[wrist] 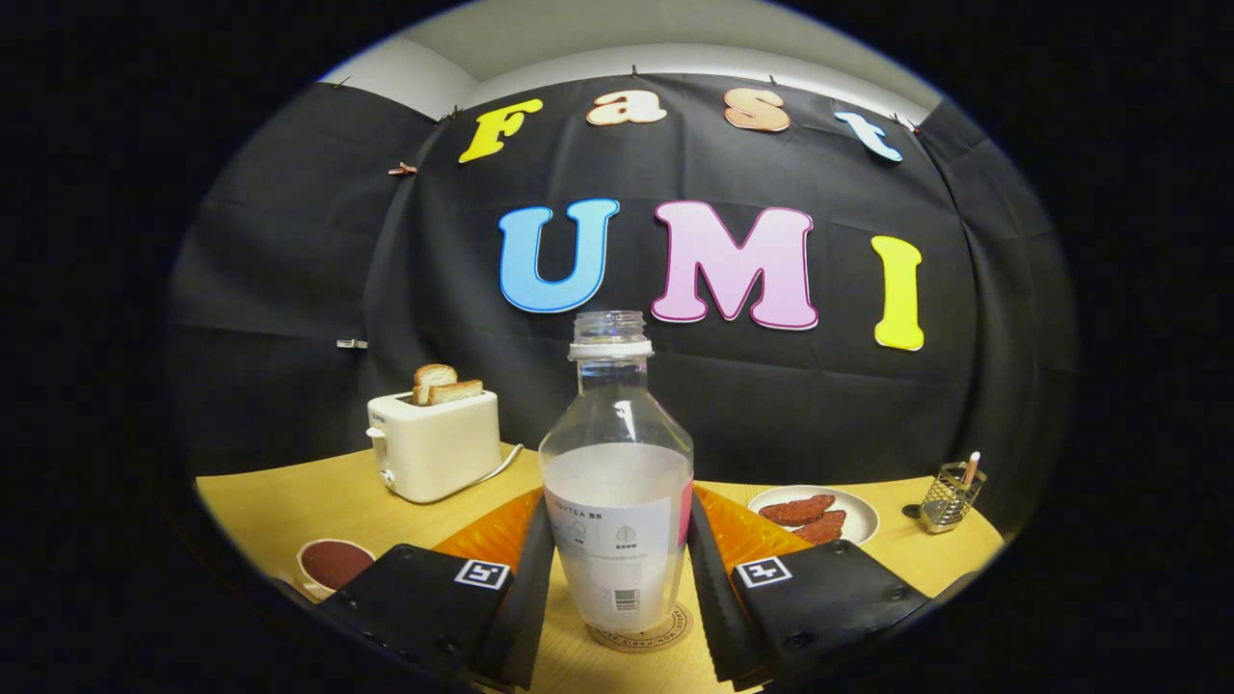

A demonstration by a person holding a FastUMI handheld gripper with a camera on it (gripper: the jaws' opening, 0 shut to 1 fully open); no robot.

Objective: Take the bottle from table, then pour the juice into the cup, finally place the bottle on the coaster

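The gripper (617,588) has its two fingers either side of the bottle (617,482), one against each flank of the lower body; whether they press on it or merely stand alongside cannot be told, as the gaps there are too fine to read. The bottle stands upright on a round coaster (644,636) on the wooden table (289,501), its base inside the coaster's printed rim. It is clear plastic, wide at the shoulder and tapering to the foot, with an open threaded neck and no cap. A pale, cloudy liquid fills it to about the middle, and a white label wraps the lower half.

Near the front edge of the table, beside the left finger, sits a cup (333,564) with a dark reddish inside. Nothing lies between it and the bottle but the finger itself.

Farther back on the left side stands a cream toaster (434,445) with two slices of toast (445,386) poking up, its cord trailing toward the middle of the table. Behind the right finger is a white plate (860,516) bearing two reddish-brown pieces of food. Near the far right corner stands a small wire holder (950,496) with a stick-like item in it.
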